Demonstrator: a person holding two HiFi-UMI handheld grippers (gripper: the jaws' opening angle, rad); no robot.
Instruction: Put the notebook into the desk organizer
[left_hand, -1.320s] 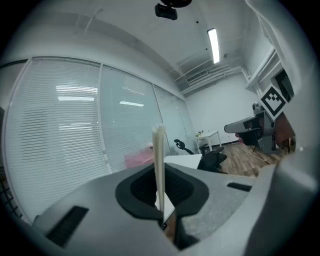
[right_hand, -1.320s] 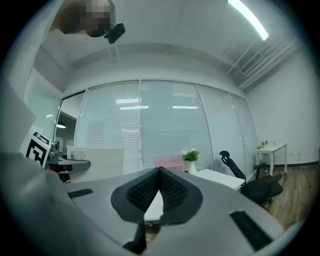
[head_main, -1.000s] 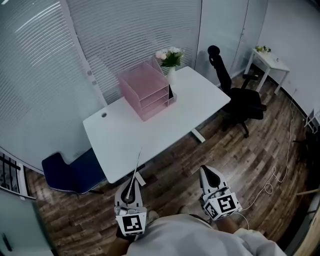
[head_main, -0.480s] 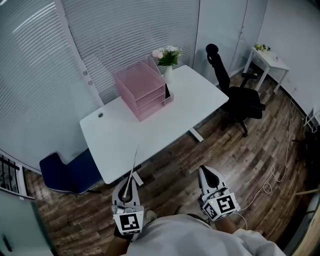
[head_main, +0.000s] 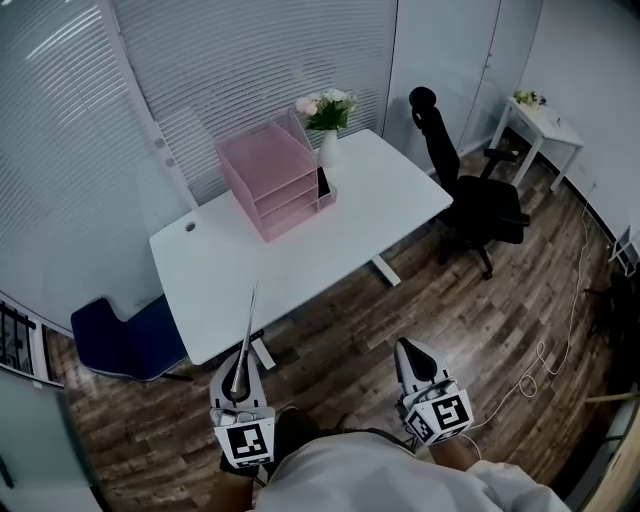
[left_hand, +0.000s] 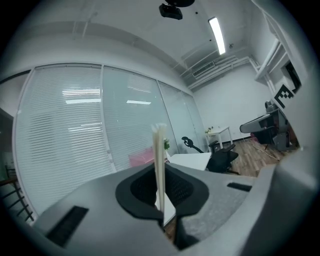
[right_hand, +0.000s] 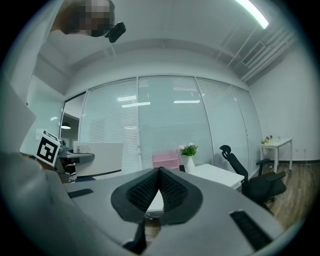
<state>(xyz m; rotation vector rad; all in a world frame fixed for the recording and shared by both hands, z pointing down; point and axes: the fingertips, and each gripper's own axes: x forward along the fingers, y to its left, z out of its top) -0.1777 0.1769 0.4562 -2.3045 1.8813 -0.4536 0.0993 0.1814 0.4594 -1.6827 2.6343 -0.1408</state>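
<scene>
Because the notebook (head_main: 246, 335) is so thin, the left gripper (head_main: 239, 383) pinches it by its lower edge and carries it upright. In the left gripper view it shows only edge-on, as a pale strip rising from between the pressed pads. That hold looks secure for carrying, though I judge the notebook will need tipping level before it can slide into a tray. The right gripper (head_main: 410, 350) is pressed together on nothing and hangs beside the body, apparently kept in reserve.

The person stands on the wooden floor (head_main: 450, 300), well apart from the white counter (head_main: 300, 250), so the notebook is nowhere near its target yet. The pink desk organizer (head_main: 268, 178) sits toward the counter's far edge by the blinds (head_main: 250, 60). Its open fronts face out over the counter, which suits an approach from the near side. Just beside it stand a vase of flowers (head_main: 327, 150) and a dark upright item (head_main: 323, 182) I cannot identify.

By count there are:
- one notebook
- one organizer, with what look like three stacked trays
- two grippers
- one vase
- one black office chair (head_main: 480, 205)
- one blue chair (head_main: 125, 340)
- one small side table (head_main: 545, 125)
</scene>
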